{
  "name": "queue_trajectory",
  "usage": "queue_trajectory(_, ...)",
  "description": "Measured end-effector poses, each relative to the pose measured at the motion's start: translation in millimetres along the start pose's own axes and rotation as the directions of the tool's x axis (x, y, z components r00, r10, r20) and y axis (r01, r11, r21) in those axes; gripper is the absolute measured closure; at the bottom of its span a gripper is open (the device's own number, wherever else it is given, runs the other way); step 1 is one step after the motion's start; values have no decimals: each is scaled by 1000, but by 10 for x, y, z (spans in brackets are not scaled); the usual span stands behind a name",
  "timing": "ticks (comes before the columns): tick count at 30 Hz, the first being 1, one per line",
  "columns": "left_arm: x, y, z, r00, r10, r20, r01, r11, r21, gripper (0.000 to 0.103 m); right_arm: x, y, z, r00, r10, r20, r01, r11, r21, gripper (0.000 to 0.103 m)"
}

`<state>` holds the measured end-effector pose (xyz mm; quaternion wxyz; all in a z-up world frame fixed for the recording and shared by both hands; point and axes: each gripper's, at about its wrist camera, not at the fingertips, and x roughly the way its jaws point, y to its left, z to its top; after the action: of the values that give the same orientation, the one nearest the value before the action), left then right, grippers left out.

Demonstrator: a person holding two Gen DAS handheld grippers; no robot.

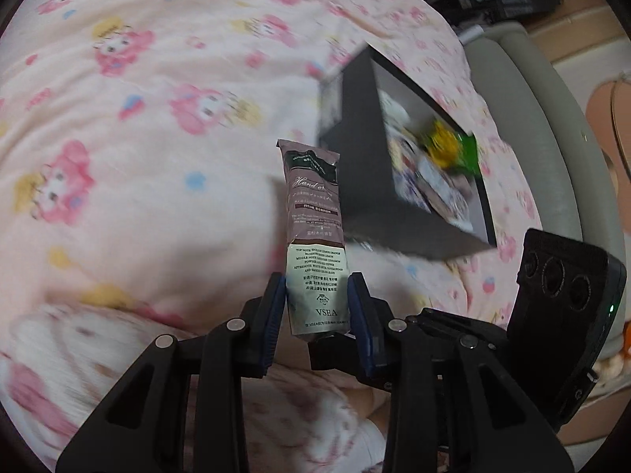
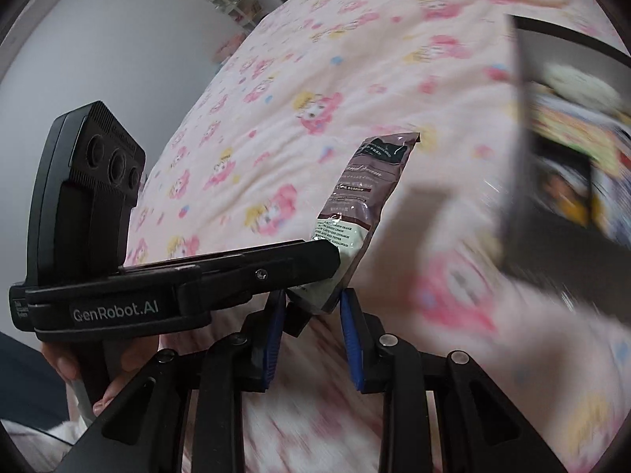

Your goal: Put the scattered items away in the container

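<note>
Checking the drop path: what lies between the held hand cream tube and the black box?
Only bare pink cartoon-print quilt. In the left wrist view the left claw grips the hand cream tube, whose top visually overlaps the black box wall; nothing else shows between.

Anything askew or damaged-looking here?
Slightly: the hand cream tube in the left tool is creased and bent along its length, leaning toward the dark box. The right tool holds nothing.

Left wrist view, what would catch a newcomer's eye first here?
The hand cream tube stands out, held upright at its lower end in the left tongs, above the pink cartoon-print blanket. Right of it sits the dark box, already holding colourful packets. The right tongs gape open, holding nothing.
</note>
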<state>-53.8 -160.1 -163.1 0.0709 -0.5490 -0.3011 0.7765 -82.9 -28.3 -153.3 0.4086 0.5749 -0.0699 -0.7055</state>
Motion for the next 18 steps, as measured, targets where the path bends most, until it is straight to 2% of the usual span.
queue_trajectory(3,161,-216,-182,999,16,-39,-15,999,33,69,-213,-252,-251,1000,1,-22,0,1000,14,78)
queue_trajectory(7,361,-337,-292,995,4,-99,0,999,35,68,-451,-449,-494,998,-42,-38,42,999,-19,80)
queue_trajectory(10,514,-425,-316,992,-6,-128,11,999,42,69,-505,-560,-547,999,-13,-41,13,1000,-4,85)
queue_trajectory(14,533,-442,-317,992,34,-118,-26,997,73,70,-569,-681,-615,997,-71,-28,71,997,-9,85)
queue_trajectory(18,521,-259,-236,993,20,-117,-18,1000,18,70,-595,-778,-684,1000,-7,1,7,998,57,85)
